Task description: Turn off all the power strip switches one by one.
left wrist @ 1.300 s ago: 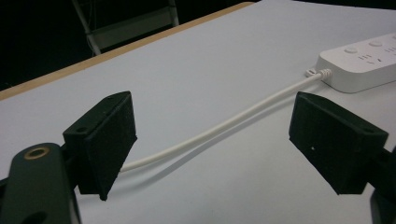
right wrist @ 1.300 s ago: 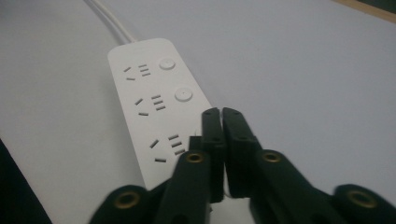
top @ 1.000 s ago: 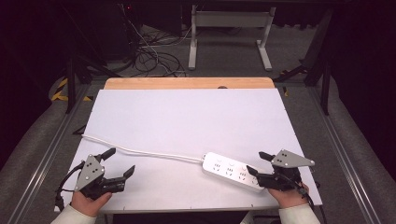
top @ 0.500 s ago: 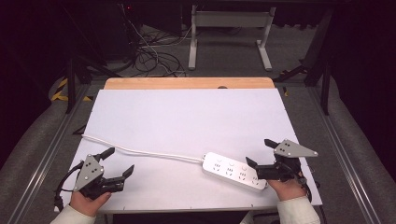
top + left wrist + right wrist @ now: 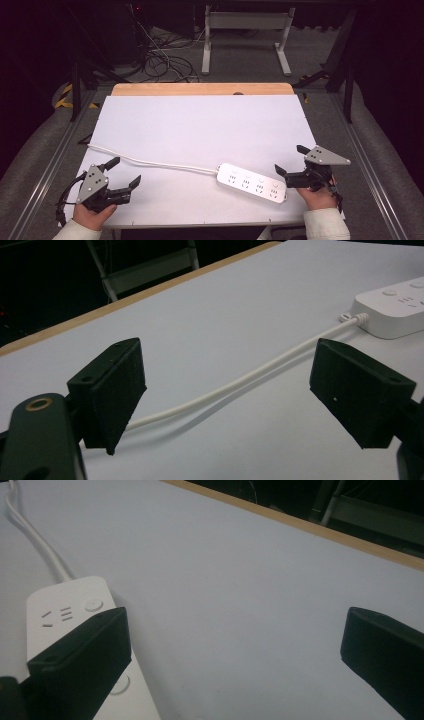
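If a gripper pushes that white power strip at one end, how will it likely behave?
The power strip is a flat, stiff bar lying flat, so it would probably slide or pivot rather than tip. Its smooth plastic on the white table looks slippery. The floppy cord would likely trail behind.

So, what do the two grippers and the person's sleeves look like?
Both the left gripper and the right gripper are black, with two blocky jaws and a grey three-cornered plate on top. A black cable trails from the left one. The sleeves are light, off-white.
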### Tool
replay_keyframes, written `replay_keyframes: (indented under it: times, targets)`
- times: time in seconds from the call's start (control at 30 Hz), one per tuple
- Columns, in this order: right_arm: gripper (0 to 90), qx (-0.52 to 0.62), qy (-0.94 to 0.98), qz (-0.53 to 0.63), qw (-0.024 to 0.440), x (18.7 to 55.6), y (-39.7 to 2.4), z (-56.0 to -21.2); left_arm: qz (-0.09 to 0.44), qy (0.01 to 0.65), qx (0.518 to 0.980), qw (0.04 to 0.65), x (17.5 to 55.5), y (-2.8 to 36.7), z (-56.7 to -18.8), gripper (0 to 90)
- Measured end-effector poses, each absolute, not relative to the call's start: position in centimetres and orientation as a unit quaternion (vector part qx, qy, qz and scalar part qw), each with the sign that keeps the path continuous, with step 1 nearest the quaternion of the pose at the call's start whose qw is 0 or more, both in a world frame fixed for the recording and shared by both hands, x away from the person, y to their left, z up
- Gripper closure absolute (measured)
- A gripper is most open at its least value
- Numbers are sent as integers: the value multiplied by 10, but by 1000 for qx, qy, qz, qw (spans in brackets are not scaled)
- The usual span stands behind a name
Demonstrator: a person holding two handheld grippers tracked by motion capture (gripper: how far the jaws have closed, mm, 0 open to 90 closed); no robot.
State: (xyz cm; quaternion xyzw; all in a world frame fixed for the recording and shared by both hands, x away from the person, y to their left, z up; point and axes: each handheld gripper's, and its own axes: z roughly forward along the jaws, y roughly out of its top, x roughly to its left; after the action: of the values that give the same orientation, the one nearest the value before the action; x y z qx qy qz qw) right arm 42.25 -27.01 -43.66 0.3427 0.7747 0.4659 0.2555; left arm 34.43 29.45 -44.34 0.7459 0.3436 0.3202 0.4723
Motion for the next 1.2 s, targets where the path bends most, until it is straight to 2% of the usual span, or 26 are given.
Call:
replay_keyframes:
  times: [0.53,1.2]
  targets:
    - [1,330,772,495,225,418,-281,-465,320,345,747,470,346,298,-445,152]
    - [4,325,774,495,226,414,-281,-463,315,349,743,477,346,298,-447,152]
